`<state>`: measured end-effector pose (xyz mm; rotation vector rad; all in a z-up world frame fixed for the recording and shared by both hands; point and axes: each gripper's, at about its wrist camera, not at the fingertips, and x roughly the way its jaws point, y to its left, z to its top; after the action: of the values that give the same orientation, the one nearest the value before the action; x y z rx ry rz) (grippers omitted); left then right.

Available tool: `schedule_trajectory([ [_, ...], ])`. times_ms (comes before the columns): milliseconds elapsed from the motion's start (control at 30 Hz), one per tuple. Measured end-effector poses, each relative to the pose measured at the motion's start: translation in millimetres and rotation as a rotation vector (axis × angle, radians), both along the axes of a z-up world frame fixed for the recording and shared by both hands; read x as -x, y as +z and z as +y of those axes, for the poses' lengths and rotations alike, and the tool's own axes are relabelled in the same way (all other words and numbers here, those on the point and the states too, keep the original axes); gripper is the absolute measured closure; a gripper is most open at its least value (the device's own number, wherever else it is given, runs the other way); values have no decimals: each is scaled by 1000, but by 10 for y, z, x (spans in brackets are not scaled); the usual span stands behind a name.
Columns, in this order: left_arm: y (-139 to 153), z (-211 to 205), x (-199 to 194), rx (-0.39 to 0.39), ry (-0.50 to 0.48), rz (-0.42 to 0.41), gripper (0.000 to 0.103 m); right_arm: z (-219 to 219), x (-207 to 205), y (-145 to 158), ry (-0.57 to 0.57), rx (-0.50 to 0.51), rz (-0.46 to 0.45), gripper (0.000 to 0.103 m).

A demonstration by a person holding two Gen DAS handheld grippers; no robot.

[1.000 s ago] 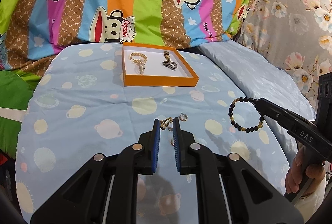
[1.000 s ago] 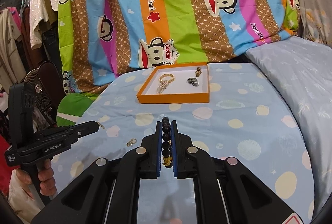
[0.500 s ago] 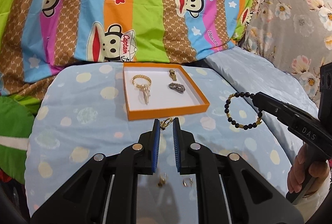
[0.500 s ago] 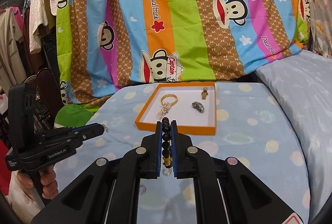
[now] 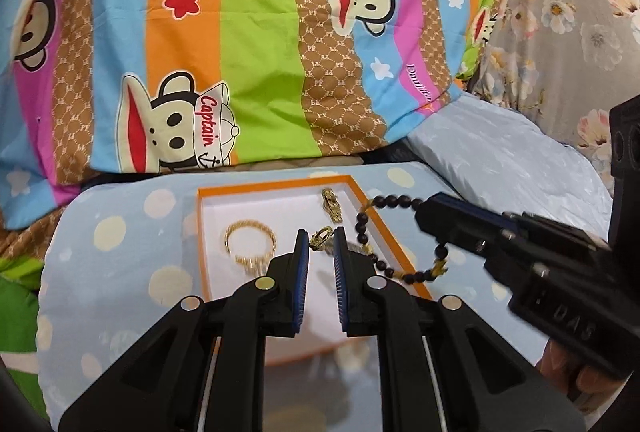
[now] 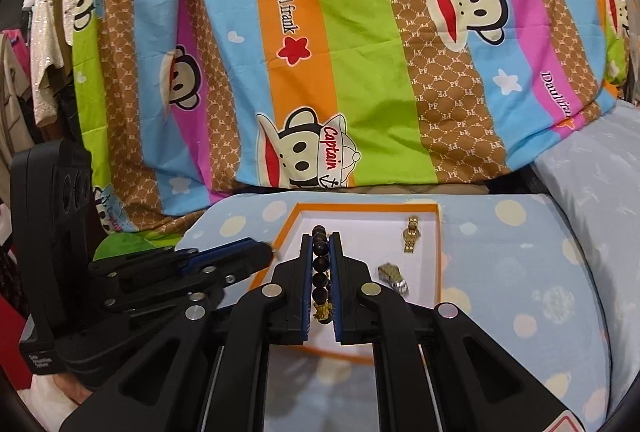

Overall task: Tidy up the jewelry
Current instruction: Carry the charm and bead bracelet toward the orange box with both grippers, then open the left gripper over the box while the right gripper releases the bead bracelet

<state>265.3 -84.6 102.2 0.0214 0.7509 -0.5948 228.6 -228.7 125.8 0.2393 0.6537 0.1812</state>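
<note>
surface: bed (image 5: pixel 132 264) under pale blue sheet with cream dots; on it: orange-rimmed white tray (image 5: pixel 276 188) near the far edge | beside: plain blue pillow (image 5: pixel 500 160) at right; behind: striped monkey-print quilt (image 5: pixel 260 44)

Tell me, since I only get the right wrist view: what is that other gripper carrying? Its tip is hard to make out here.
Observer: The left gripper pinches a small gold piece at its fingertips, over the orange box.
Operator: Is anything in the box hidden behind my gripper?
Observer: Yes, a gold chain bracelet lies in its left half.
Operator: And my beads?
Observer: The beaded bracelet hangs as an open loop from the right gripper, across the box's right wall.
</note>
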Motion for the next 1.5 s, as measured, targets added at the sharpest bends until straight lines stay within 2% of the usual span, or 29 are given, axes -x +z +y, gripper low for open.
schedule_trajectory([
  [133,-157,-148,-457,-14,24,40,91,-92,-417,-172,-18,-40,42,96],
  [367,-450,-319,-1009,-46,48,110,91,-263,-1029,-604,-44,-110,153,95],
  [700,-814,-375,-1335,-86,80,195,91,-336,-1385,-997,-56,-128,263,95],
  [767,-854,-376,-1358,-88,87,207,90,-343,-1416,-1025,-61,-132,275,91],
  [800,-865,-377,-1369,-87,89,209,89,-350,-1422,-1023,-67,-131,274,89],
  [867,-881,-356,-1376,-93,115,201,77,-364,-1415,-1003,-79,-123,263,87],
  [900,-877,-345,-1380,-94,127,195,68,-375,-1405,-991,-89,-119,256,85],
  [933,-868,-323,-1378,-90,140,187,65,-388,-1391,-977,-99,-117,249,84],
  [1033,-817,-265,-1373,-73,160,171,65,-429,-1307,-907,-124,-108,210,81],
  [1333,-441,-174,-1076,-106,191,52,65,-432,-832,-483,-139,-83,93,79],
  [1500,-211,-116,-870,-92,196,22,65,-348,-619,-324,-133,-45,68,76],
])
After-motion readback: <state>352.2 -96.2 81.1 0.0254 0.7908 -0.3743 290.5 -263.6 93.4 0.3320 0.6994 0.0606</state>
